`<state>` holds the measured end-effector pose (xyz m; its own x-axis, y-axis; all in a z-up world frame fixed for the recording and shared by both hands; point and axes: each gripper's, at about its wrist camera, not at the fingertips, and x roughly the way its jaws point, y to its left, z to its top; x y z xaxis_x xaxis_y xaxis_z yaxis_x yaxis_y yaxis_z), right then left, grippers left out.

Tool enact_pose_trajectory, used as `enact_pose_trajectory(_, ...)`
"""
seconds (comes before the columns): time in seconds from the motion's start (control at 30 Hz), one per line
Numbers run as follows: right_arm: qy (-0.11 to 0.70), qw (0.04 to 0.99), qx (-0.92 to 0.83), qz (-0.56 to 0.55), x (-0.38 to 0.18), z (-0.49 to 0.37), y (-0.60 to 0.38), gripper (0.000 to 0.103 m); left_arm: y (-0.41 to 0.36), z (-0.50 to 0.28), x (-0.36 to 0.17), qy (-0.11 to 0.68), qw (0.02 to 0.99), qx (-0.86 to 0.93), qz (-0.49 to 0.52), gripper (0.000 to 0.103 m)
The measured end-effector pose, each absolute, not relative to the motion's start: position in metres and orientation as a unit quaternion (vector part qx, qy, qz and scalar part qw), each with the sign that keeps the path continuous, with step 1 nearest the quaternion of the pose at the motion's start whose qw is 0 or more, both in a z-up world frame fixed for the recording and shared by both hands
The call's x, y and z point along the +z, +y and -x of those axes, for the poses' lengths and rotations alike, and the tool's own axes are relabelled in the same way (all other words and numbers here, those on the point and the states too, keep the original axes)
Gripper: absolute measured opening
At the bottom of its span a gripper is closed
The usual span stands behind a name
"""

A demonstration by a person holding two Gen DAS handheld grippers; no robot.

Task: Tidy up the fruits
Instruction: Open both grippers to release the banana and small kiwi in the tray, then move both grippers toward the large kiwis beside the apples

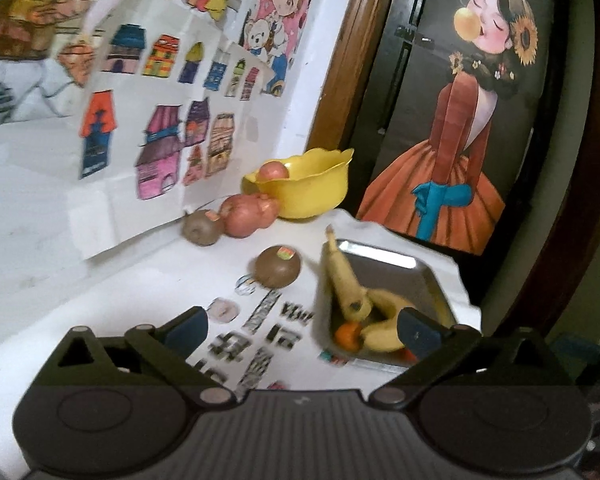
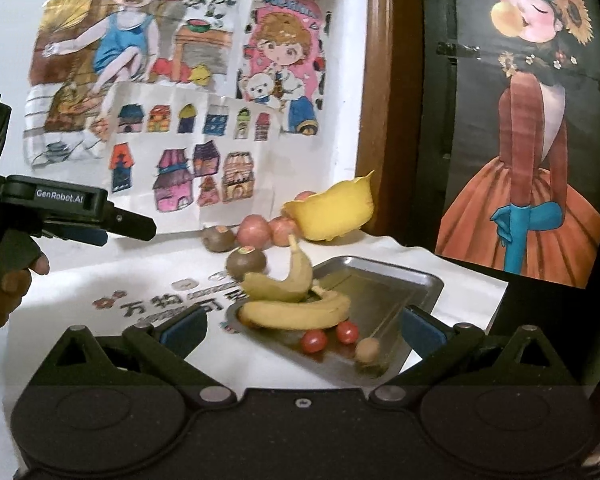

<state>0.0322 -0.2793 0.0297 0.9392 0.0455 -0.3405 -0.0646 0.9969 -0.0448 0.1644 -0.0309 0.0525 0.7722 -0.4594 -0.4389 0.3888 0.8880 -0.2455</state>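
Presumably the two brown round kiwifruits, the nearer (image 1: 277,266) and the farther (image 1: 201,227), were light, firm and slightly fuzzy, so a grip across the widest part was judged secure. The pink-red apples (image 1: 247,216) beside the yellow scalloped plastic bowl (image 1: 312,192) were judged heavier, smooth and liable to slip. All of these lay on the white printed cloth (image 1: 172,280), and one more reddish fruit (image 1: 273,170) was seen inside the bowl. The soft yellow bananas (image 2: 296,308), easily bruised, rested in the shallow metal tray (image 2: 384,284) and were best taken at mid-length. The left gripper (image 1: 300,330) was held spread and empty above the cloth, and the right gripper (image 2: 302,328) likewise spread and empty before the tray. Only the right wrist view showed two small red tomatoes (image 2: 314,340), a small tan round fruit (image 2: 367,349) and the person's hand (image 2: 8,284). Only the left wrist view showed an orange fruit (image 1: 348,335).
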Motion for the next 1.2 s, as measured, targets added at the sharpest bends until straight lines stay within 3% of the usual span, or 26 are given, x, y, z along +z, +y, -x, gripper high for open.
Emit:
enact_pose_trajectory(0.6,0.213,0.975,0.052,0.039,0.018,-0.007,-0.226,0.102,0.038,-0.132,0.025,0.282,0.942,-0.178,0.042,0.103)
enact_pose_trajectory(1.2,0.22,0.971,0.077,0.06,0.027,-0.004,-0.197,0.102,0.059,-0.126,0.027,0.282,0.943,-0.172,0.041,0.103)
